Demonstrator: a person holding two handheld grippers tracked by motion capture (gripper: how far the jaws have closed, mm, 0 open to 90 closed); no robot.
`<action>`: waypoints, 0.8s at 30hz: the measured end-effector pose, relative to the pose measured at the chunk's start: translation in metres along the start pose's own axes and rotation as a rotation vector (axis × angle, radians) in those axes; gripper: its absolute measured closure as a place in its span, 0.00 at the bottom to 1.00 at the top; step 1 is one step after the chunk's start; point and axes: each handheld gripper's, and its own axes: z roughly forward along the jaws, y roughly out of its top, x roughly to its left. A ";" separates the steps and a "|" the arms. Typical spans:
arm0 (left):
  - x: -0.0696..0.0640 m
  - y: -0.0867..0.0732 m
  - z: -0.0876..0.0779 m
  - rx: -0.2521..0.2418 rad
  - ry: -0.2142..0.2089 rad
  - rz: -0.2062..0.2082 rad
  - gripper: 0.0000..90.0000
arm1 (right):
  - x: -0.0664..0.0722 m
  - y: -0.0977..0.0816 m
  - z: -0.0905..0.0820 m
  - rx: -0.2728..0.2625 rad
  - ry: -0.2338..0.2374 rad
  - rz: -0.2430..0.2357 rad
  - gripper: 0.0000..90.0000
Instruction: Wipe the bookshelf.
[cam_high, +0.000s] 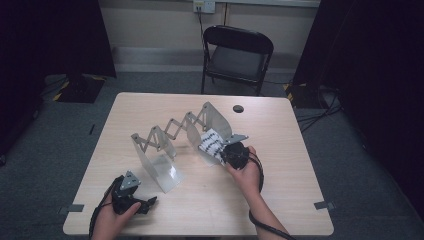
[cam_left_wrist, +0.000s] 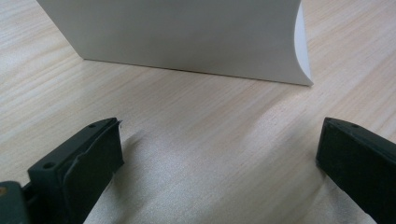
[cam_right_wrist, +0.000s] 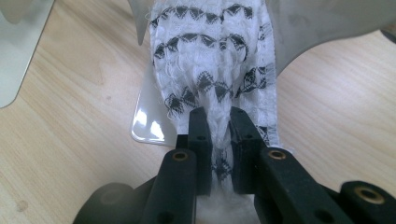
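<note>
White cloth (cam_right_wrist: 212, 60) with black zigzag patterns is sitting at the right end of the metal folding rack (cam_high: 172, 140), draped on its end plate. The right gripper (cam_high: 235, 154) is pinching a bunch of this cloth between its two black jaws, which are standing close together with the fabric squeezed in the middle. A hand (cam_high: 246, 172) is holding that gripper just beside the rack. The left gripper (cam_high: 131, 196) is resting low on the wooden table (cam_high: 280, 200), near the rack's left end plate, and its jaws are standing wide apart with nothing between them. A black chair (cam_high: 236, 55) is standing behind the table, well away from the rack.
</note>
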 end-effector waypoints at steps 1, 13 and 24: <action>0.000 0.000 0.000 0.000 0.000 0.000 0.00 | 0.000 0.000 0.000 0.000 0.000 0.000 0.90; 0.000 0.000 0.000 0.000 0.000 0.000 0.00 | 0.005 -0.016 0.011 0.029 0.026 0.011 0.90; 0.000 0.000 0.000 -0.001 0.000 0.000 0.00 | 0.004 -0.038 -0.008 0.030 0.047 0.006 0.89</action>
